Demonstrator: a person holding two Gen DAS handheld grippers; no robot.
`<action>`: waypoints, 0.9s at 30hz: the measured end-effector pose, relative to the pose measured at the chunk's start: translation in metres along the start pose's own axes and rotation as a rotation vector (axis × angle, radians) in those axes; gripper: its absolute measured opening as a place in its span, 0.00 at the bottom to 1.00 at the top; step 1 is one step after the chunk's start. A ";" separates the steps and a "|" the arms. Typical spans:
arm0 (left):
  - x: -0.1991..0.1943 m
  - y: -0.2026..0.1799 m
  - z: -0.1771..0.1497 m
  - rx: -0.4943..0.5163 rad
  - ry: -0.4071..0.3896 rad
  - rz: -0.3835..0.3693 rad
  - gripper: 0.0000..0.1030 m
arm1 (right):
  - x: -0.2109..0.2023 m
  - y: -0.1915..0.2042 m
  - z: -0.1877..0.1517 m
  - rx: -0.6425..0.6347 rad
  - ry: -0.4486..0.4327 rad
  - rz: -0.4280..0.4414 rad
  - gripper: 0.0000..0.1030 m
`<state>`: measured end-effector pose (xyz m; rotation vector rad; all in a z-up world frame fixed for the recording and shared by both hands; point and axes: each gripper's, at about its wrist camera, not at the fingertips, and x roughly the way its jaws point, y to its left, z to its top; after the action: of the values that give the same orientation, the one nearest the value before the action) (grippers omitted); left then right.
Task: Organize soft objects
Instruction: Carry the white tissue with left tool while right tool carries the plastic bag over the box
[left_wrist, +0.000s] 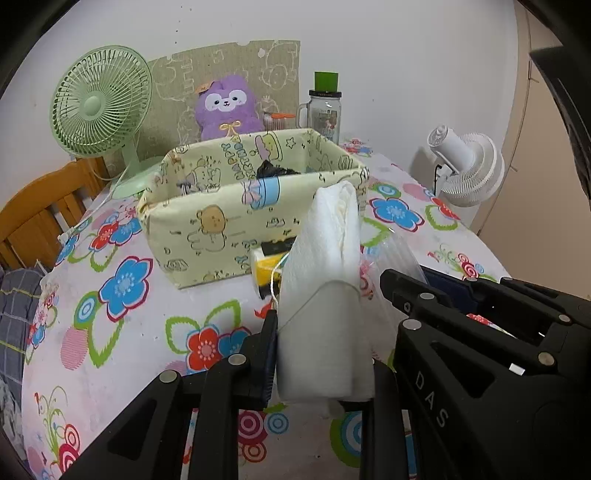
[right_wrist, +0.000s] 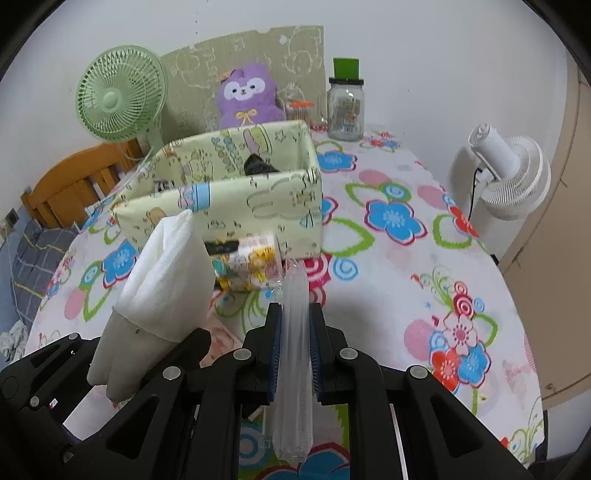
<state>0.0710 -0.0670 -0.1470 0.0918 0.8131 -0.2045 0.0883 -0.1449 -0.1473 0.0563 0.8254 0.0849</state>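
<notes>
Left wrist view: folded cloth (left_wrist: 325, 295) is clamped by left fingers (left_wrist: 271, 350), long axis toward bin (left_wrist: 207, 229), upper centre. Plastic bag (right_wrist: 295, 332) is clamped by right fingers (right_wrist: 317, 332).

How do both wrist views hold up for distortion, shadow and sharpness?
Left wrist view: strong fisheye bending, dark vignette in the corners, the folded white cloth sharp, no glare. Right wrist view: the same curvature, a soft shadow on the flowered tablecloth, the clear plastic strip hazy against it, the purple plush toy still crisp.
</notes>
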 end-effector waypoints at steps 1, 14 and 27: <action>0.000 0.000 0.002 -0.001 0.000 -0.001 0.22 | -0.001 0.000 0.002 0.000 -0.006 -0.002 0.16; -0.012 0.001 0.023 -0.004 -0.017 0.003 0.22 | -0.017 0.001 0.024 -0.017 -0.061 -0.013 0.16; -0.028 0.000 0.040 0.000 -0.050 0.017 0.22 | -0.035 0.002 0.042 -0.024 -0.106 -0.005 0.16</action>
<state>0.0808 -0.0697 -0.0992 0.0935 0.7623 -0.1902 0.0956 -0.1474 -0.0933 0.0363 0.7184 0.0865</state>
